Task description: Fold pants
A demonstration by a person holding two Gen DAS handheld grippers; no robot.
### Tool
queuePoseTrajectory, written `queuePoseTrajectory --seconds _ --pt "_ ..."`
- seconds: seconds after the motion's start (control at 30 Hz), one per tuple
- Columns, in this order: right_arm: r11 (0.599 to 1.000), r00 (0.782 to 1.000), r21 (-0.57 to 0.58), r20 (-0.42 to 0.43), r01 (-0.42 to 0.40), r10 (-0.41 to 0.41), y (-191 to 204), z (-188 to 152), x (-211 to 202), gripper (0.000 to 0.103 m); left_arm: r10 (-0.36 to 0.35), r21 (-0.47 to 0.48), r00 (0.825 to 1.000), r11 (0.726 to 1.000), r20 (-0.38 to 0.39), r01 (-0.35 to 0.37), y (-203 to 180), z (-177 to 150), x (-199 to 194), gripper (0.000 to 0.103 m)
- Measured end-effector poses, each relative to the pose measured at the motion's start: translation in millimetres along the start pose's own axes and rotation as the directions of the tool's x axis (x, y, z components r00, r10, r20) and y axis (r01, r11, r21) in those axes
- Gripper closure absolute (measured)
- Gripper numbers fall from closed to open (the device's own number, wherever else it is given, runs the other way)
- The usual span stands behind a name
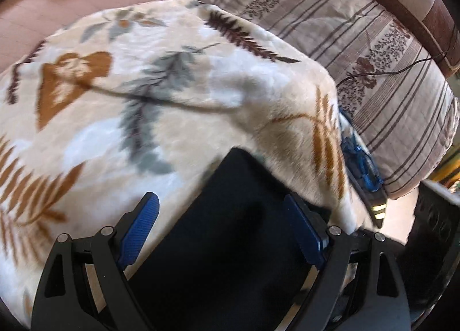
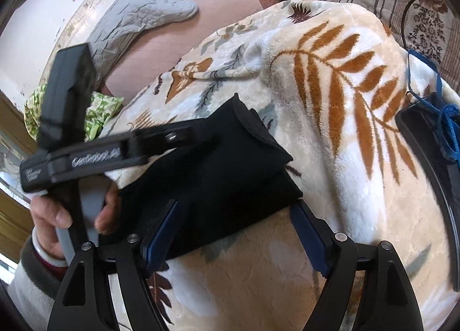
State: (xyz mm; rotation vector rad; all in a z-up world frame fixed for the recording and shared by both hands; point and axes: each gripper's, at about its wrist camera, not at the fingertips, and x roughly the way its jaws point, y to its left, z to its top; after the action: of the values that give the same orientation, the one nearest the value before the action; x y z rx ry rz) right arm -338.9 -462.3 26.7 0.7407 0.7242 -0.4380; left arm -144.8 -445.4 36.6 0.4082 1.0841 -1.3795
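At nine o'clock in the right wrist view, the person's left hand (image 2: 72, 216) is seen around the grey handle of the left gripper (image 1: 221, 210), whose jaws are held wide apart over the folded black pants (image 2: 218, 164), gripping nothing. The pants are laid on the leaf-patterned blanket (image 2: 330, 129) at the centre. The right gripper (image 2: 235, 230) is open too, the pants' near edge lying between its pads (image 2: 309, 233), unpinched. At three o'clock a blue cord (image 2: 448, 121) is seen.
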Motion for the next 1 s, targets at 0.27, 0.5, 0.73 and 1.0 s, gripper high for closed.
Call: queuePoseTrajectory --seconds 0.27,0.5,0.73,1.0 --pt "1.000 0.999 0.009 0.045 0.022 -0.022 0.4 7.0 12.0 0.058 -0.006 0.118 0.999 0.993 -0.032 0.009 -24.9 3.4 29.7 0.039" --pt "0.996 0.994 0.043 0.088 -0.073 0.069 -5.9 12.8 7.7 0.094 -0.067 0.018 0.998 0.998 -0.011 0.067 -14.7 7.7 15.3 0.077" --pt "0.981 0.977 -0.135 0.144 -0.138 0.157 52.8 20.2 -37.0 0.094 -0.113 -0.096 0.978 0.987 0.178 0.131 9.1 -3.1 -80.5 0.050" --pt "0.874 0.961 -0.429 0.044 -0.230 0.274 173.3 -23.5 -38.1 0.094 0.128 -0.319 0.928 0.948 0.349 -0.011 85.7 -89.9 -215.8 0.023"
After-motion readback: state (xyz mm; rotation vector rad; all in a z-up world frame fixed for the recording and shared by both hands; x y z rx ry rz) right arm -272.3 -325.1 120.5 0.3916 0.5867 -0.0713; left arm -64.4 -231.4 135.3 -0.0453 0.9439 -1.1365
